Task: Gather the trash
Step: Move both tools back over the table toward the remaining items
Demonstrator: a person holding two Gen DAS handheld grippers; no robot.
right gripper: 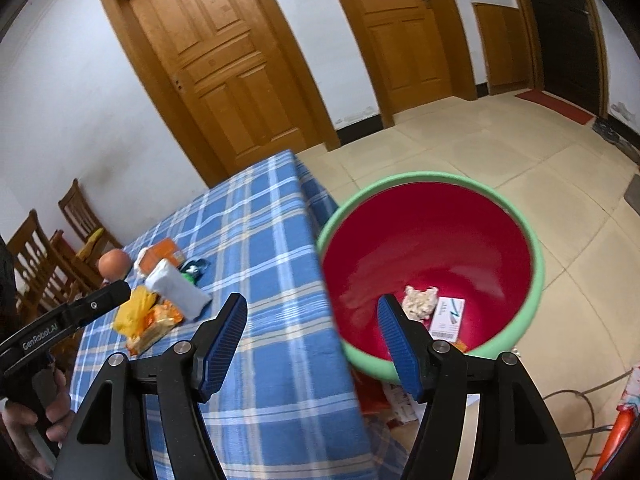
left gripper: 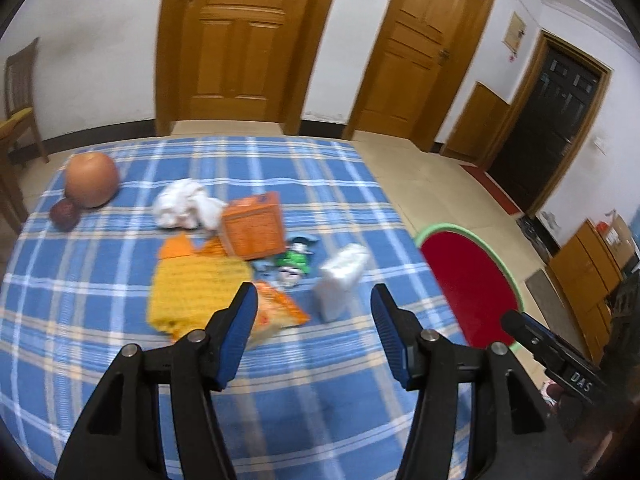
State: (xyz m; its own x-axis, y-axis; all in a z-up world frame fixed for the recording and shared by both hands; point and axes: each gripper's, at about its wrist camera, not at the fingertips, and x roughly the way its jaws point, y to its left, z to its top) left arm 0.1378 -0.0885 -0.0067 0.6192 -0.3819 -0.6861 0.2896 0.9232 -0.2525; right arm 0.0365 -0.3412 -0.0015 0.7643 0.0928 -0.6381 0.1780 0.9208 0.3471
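Note:
Trash lies on the blue plaid table (left gripper: 120, 360): a white tissue pack (left gripper: 340, 280), an orange box (left gripper: 254, 226), crumpled white paper (left gripper: 184, 204), a yellow wrapper (left gripper: 192, 292), an orange snack wrapper (left gripper: 276, 312) and a green wrapper (left gripper: 296, 258). My left gripper (left gripper: 314, 304) is open and empty, above the table just short of the tissue pack. My right gripper (right gripper: 312, 316) is open and empty, over the table's right edge by the red bin (right gripper: 532, 272) with a green rim. The bin holds a crumpled wad (right gripper: 420, 302) and a white card (right gripper: 448, 318).
A large orange fruit (left gripper: 91, 180) and a small dark red fruit (left gripper: 63, 213) sit at the table's far left. Wooden chairs (right gripper: 44, 264) stand beyond the table. Wooden doors (left gripper: 236, 40) line the far wall. Cables (right gripper: 576, 412) lie on the tiled floor.

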